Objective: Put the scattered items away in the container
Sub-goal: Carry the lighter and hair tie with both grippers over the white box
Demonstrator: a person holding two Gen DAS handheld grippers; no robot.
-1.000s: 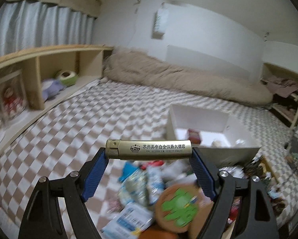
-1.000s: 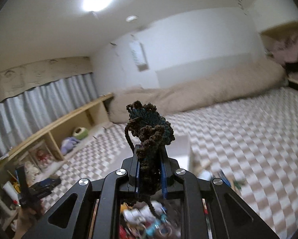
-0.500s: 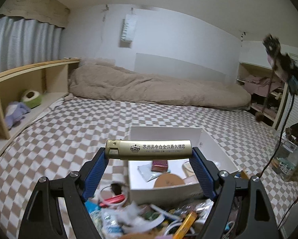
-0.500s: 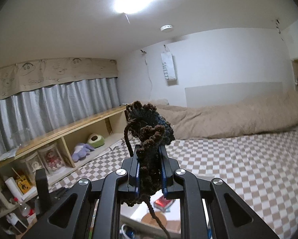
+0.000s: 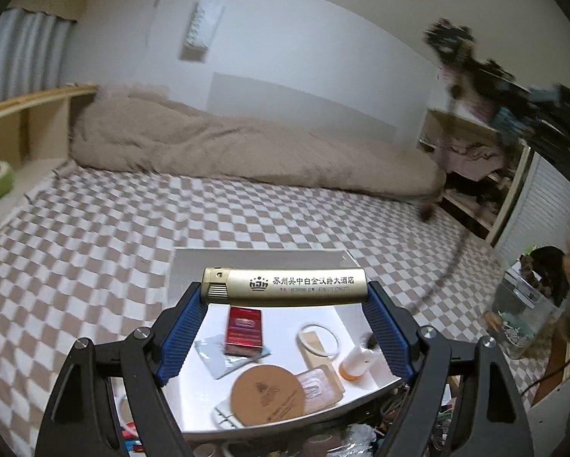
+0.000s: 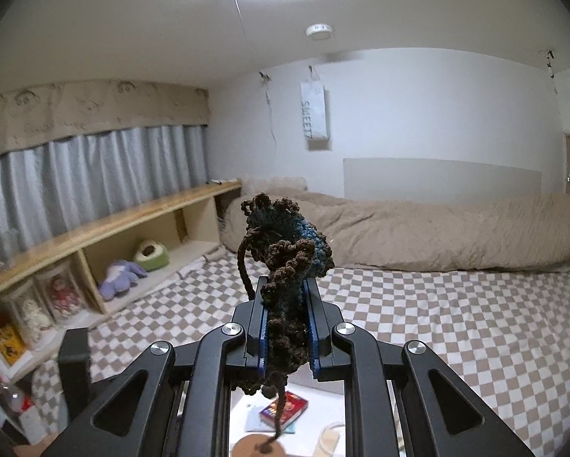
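Left gripper [image 5: 285,289]: jaws clamped endwise on a gold lighter [image 5: 284,286] printed with a crown and Chinese characters, held crosswise above the white container [image 5: 193,388]. Container holds a red box [image 5: 244,326] and a round cork coaster [image 5: 268,394]; open checkered bedspread [image 5: 94,236] beyond its far rim. Right gripper [image 6: 285,327]: jaws pinched together on a dark crocheted piece [image 6: 285,266], cord dangling over the container. Far wall: hanging bag [image 6: 314,114] lettered "SWEET".
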